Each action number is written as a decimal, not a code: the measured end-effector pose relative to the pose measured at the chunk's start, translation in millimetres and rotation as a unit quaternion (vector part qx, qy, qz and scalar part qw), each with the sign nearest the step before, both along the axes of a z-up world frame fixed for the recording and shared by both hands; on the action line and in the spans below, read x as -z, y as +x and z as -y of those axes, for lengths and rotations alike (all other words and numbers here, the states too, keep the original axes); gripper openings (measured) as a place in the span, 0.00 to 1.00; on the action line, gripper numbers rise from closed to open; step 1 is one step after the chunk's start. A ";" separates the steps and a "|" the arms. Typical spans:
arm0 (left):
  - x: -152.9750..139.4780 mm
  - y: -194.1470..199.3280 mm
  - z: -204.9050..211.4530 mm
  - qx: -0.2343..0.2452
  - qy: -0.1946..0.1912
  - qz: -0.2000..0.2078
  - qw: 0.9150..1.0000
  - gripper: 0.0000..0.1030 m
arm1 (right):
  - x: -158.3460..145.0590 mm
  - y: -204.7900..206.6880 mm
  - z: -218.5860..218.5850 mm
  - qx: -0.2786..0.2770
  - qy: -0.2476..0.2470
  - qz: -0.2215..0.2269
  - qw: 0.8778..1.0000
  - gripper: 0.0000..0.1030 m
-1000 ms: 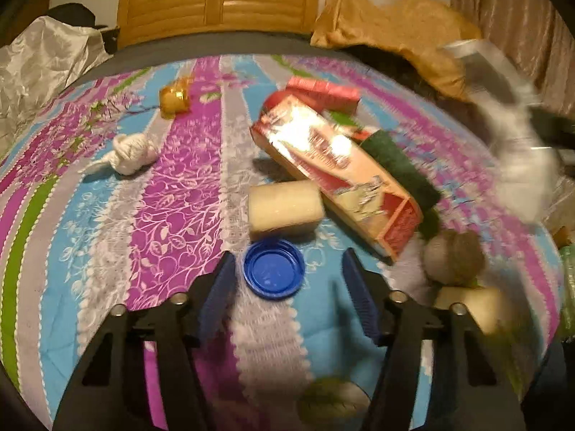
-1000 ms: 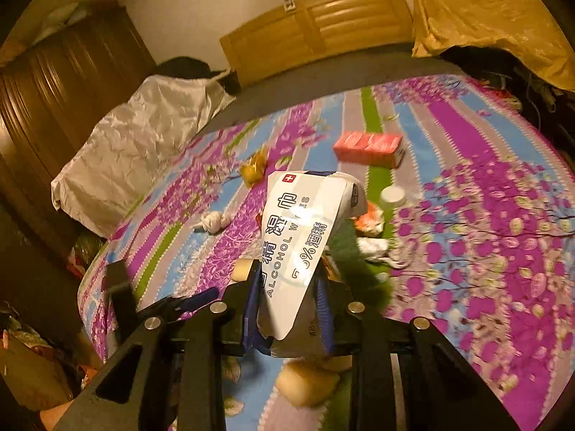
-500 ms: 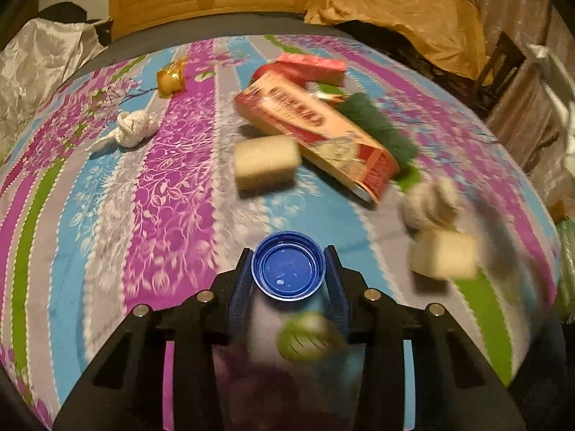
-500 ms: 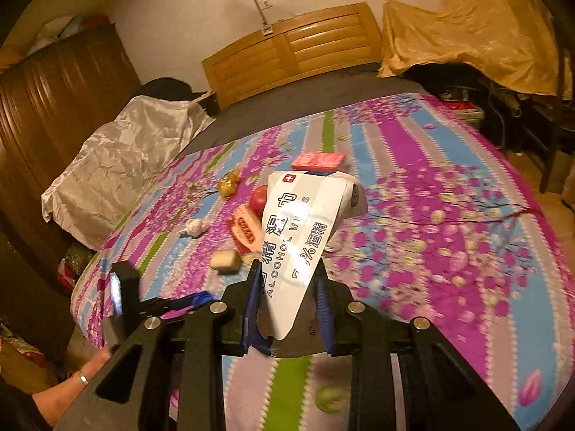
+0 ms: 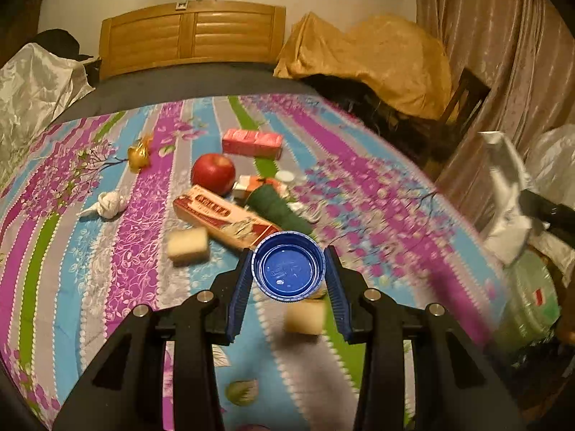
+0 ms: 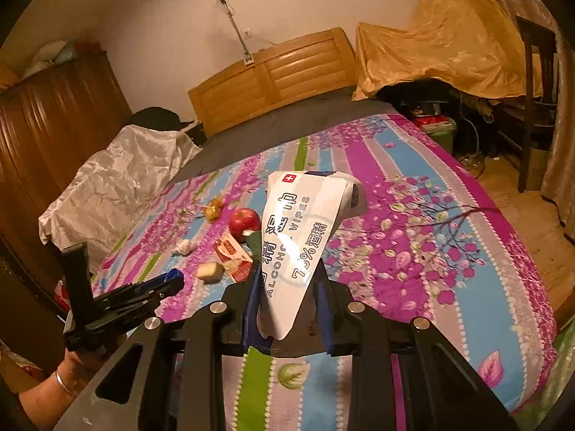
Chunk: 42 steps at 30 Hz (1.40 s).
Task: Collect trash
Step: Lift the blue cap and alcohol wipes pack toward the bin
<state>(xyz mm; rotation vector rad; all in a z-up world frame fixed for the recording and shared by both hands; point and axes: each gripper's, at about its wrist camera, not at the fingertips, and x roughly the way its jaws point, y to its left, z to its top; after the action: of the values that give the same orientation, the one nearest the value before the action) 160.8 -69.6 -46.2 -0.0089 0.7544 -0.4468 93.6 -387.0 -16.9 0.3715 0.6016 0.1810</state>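
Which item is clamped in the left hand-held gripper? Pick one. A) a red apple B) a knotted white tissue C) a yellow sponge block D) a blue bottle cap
D: the left hand-held gripper has its two blue pads pressed on either side of the blue bottle cap, which is lifted clear of the bedspread.

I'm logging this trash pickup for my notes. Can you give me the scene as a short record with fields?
left gripper: shut on blue cap, lifted off the bed
right gripper: shut on wipes pack
bed: striped floral sheet
left on bed: apple, long box, pink box, sponge, knotted tissue
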 end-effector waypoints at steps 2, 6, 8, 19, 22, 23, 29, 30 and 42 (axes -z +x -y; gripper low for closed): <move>-4.3 -6.0 2.8 0.002 0.005 0.002 1.000 0.37 | -4.7 -2.1 -6.7 -0.008 0.010 0.010 1.000 0.28; -12.3 -13.4 -0.9 -0.004 0.008 0.007 1.000 0.37 | -14.4 -6.2 -24.2 -0.024 0.007 0.021 0.999 0.28; -18.5 -16.6 -2.9 -0.007 0.005 0.013 1.000 0.37 | -18.8 -6.9 -29.5 -0.024 0.003 0.022 0.999 0.28; -38.2 -28.7 8.1 0.008 0.002 0.044 0.999 0.37 | -40.4 -27.7 -22.7 0.004 -0.020 0.037 0.999 0.28; -37.5 -30.7 11.3 0.012 0.012 0.048 0.999 0.37 | -40.1 -27.0 -19.5 0.011 -0.020 0.033 0.999 0.28; -37.3 -30.3 11.8 0.013 0.013 0.048 0.999 0.37 | -39.3 -24.9 -19.6 0.013 -0.021 0.031 0.999 0.28; -35.8 -24.0 12.4 0.014 0.018 0.054 0.998 0.37 | -34.7 -5.6 -30.8 0.005 -0.033 0.024 0.999 0.28; -35.5 -23.3 11.6 0.014 0.019 0.054 0.998 0.37 | -33.5 -0.7 -32.9 0.001 -0.034 0.023 0.999 0.28; -25.0 -6.3 -14.9 -0.011 0.021 0.050 0.998 0.37 | -14.9 61.2 -70.8 -0.035 -0.041 0.002 0.999 0.29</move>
<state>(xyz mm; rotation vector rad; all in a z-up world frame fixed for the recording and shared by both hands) 154.5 -54.7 -21.2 0.0439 0.6641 -0.4068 154.8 -316.2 -2.1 0.2699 0.6167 0.2233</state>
